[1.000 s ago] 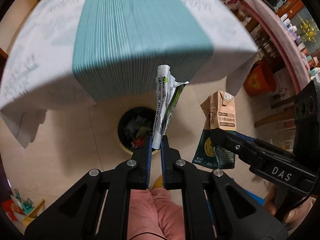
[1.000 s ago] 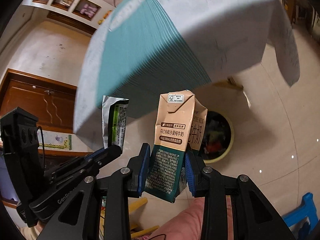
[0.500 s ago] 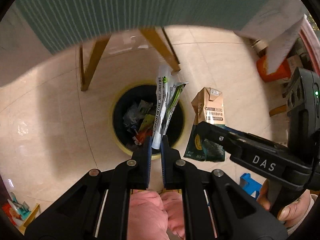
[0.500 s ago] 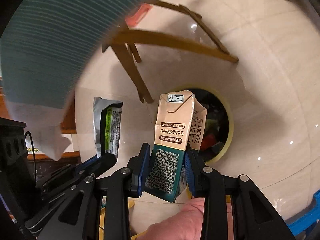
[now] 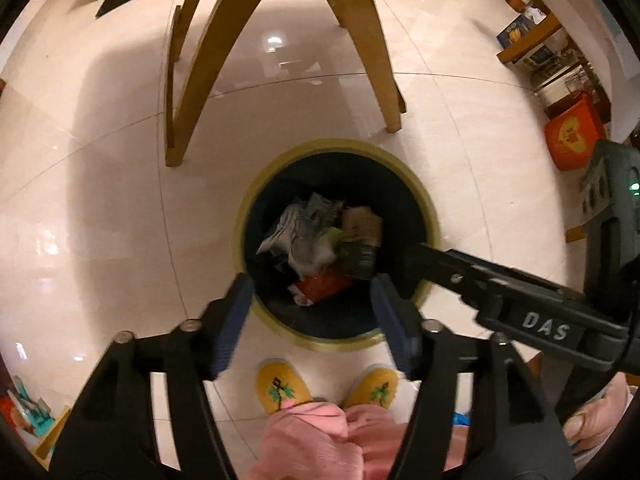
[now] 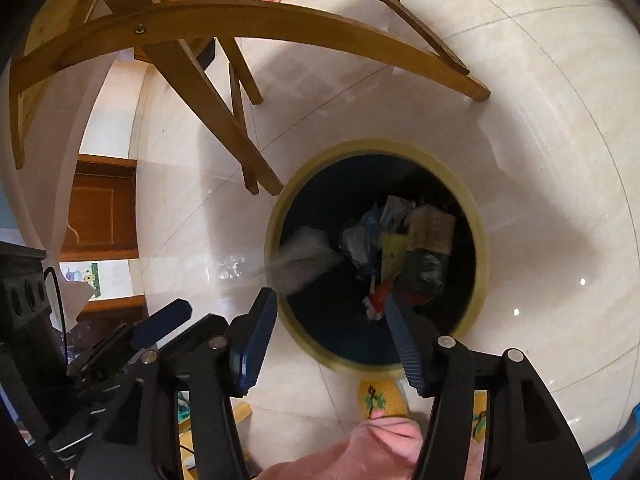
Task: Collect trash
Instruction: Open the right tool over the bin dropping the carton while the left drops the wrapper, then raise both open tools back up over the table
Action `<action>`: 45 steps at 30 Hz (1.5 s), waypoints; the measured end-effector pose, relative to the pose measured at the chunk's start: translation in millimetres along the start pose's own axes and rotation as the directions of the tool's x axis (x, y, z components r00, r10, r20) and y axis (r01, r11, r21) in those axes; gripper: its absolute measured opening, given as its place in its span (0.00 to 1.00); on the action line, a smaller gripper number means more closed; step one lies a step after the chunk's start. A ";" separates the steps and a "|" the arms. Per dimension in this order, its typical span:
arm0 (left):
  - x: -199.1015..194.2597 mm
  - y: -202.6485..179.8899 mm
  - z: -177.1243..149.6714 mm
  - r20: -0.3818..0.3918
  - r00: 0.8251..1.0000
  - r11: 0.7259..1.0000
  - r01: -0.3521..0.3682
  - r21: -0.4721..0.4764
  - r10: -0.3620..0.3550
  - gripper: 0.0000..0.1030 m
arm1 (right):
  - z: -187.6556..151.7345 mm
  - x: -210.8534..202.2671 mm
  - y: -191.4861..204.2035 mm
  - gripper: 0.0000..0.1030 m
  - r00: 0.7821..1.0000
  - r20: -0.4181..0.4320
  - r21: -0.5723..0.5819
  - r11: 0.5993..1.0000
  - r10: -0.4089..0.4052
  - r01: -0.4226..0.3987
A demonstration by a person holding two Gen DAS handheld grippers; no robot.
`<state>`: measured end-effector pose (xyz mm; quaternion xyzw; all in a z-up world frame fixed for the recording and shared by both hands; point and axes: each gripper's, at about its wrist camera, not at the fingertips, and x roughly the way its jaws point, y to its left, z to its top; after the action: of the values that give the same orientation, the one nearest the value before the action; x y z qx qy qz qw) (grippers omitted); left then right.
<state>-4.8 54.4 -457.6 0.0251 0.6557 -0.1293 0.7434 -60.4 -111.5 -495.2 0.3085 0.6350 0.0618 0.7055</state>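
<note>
Now both tools hang spread wide and empty: left gripper point(image 5: 310, 314) and right gripper point(image 6: 334, 340), each over the yellow-rimmed bin point(image 5: 430, 216) at frame centre. Trash point(image 5: 320, 240) lies inside. White "DAS" marks the right tool.

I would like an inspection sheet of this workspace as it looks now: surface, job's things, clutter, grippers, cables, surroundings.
Surface: glossy pale tiled floor, with light glare.
Job's things: round trash bin with yellowish rim, holding wrappers, a brown carton and red packaging; a blurred pale wrapper at the bin's rim in the right wrist view.
Clutter: nothing seen loose on the floor near the bin.
Grippers: left gripper open, empty; right gripper open, empty; both above the bin.
Cables: thin black cable at the left gripper's body.
Surroundings: wooden table legs, orange box, yellow slippers.
</note>
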 end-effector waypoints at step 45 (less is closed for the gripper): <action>-531.7 -65.4 23.7 0.464 0.886 1.000 -0.026 0.011 0.018 0.72 | -31.2 -486.7 233.1 0.56 0.900 0.433 -0.344 0.932 0.046 0.118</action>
<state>-53.3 71.1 76.1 0.0072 0.4580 -0.1285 0.8796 -109.0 -146.6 42.0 0.1673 0.4455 0.0940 0.8745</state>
